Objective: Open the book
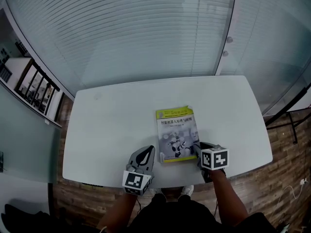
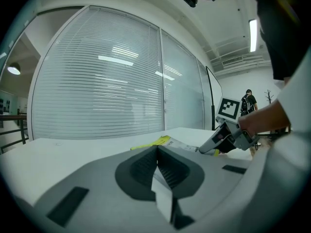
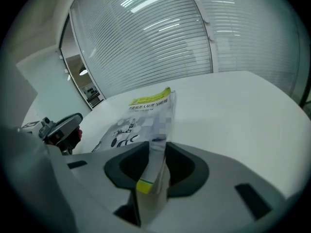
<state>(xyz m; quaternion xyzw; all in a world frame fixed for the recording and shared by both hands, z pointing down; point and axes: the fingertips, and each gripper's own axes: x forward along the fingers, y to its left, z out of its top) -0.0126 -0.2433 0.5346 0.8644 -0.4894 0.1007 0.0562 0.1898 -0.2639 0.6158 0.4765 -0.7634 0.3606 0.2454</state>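
Paperback book [image 1: 177,134] with a yellow top and a robot picture lies shut on the white table [image 1: 107,125], close to the front edge, between the two claws. The right grey claw [image 3: 154,149] pinches the book's near right corner between its dark pads. The left grey claw [image 2: 158,152] sits just beside the book, tips pressed together, holding nothing.

One book [image 1: 176,134]; one table [image 1: 107,130]; one left gripper [image 1: 148,152]; one right gripper [image 1: 199,150].
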